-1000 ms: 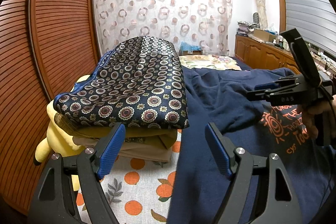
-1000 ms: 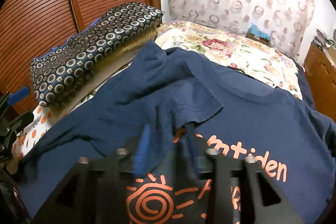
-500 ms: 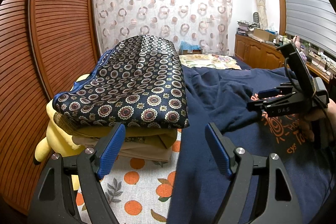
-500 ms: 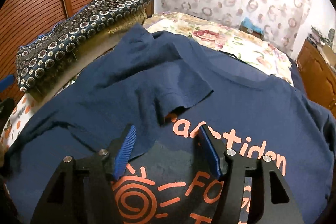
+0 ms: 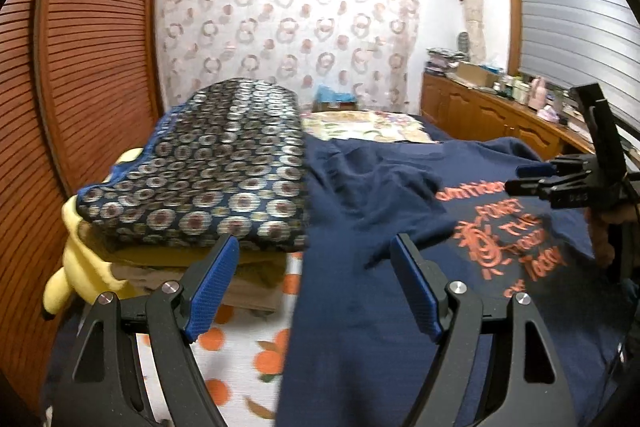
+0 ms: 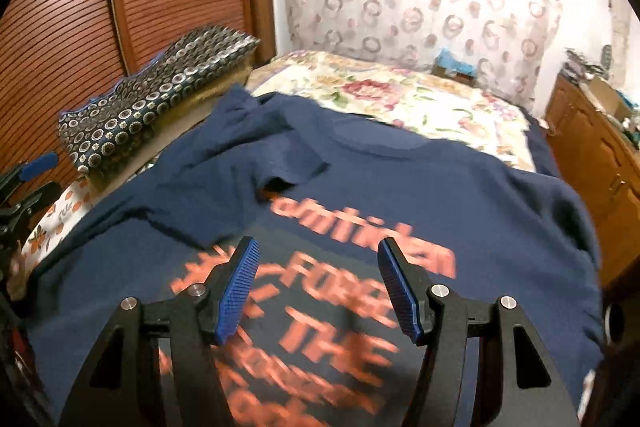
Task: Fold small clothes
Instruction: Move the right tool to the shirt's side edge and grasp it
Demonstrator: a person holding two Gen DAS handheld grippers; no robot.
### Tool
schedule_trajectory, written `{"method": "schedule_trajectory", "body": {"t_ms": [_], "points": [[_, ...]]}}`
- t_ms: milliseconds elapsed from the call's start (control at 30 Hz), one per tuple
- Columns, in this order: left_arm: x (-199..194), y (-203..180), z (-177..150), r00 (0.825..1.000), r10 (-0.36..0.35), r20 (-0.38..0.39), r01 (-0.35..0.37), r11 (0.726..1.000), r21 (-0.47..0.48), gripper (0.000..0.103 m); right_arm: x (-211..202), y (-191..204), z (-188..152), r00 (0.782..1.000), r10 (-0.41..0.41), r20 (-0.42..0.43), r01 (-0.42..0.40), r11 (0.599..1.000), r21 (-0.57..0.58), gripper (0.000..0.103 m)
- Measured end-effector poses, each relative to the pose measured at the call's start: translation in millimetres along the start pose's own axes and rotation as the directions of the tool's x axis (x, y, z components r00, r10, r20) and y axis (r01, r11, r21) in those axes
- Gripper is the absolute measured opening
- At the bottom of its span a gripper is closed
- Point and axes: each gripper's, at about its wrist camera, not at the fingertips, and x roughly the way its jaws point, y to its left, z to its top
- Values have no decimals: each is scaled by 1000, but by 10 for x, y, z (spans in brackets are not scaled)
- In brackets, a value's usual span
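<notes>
A navy T-shirt [image 6: 460,195] with orange print lies spread on the bed, its left sleeve [image 6: 256,163] folded in over the chest. It also shows in the left wrist view [image 5: 380,211]. My right gripper [image 6: 318,287] is open and empty, held above the print. It shows from the side in the left wrist view [image 5: 532,179]. My left gripper [image 5: 314,283] is open and empty, above the shirt's left edge; its blue fingertip [image 6: 40,161] shows at the left of the right wrist view.
A folded dark patterned cloth [image 5: 224,167] tops a pile with a yellow plush toy [image 5: 76,259] at the left, by the slatted wooden door [image 5: 88,59]. An orange-print sheet [image 5: 248,359] and a floral quilt [image 6: 400,99] cover the bed. A wooden cabinet [image 5: 492,115] stands at the right.
My right gripper opened, let go of the folded-in sleeve, and pulled back over the print. My left gripper stayed open and shifted slightly.
</notes>
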Motion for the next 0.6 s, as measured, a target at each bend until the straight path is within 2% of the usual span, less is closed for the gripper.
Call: {"method": "schedule_trajectory", "body": {"t_ms": [167,333,400,600], "points": [[89,-213,14,996,-81,-39,82,996,19,79,-402,-414,-273,994,-113,9,113,993,32,64],[149,-414,33,991,-116,-63,119,992,47,81,-683,-991,-579,980,-200,-18,200,969,148,64],[186,-480,45,989,-127,-77,132,990,57,81,-767,-1215,-701,975,-219,-38,222,954,200,54],[338,-617,90,981,-144,-131,155,985,75,82,-903,-1603,-902,966,-246,-77,258,922,290,45]]}}
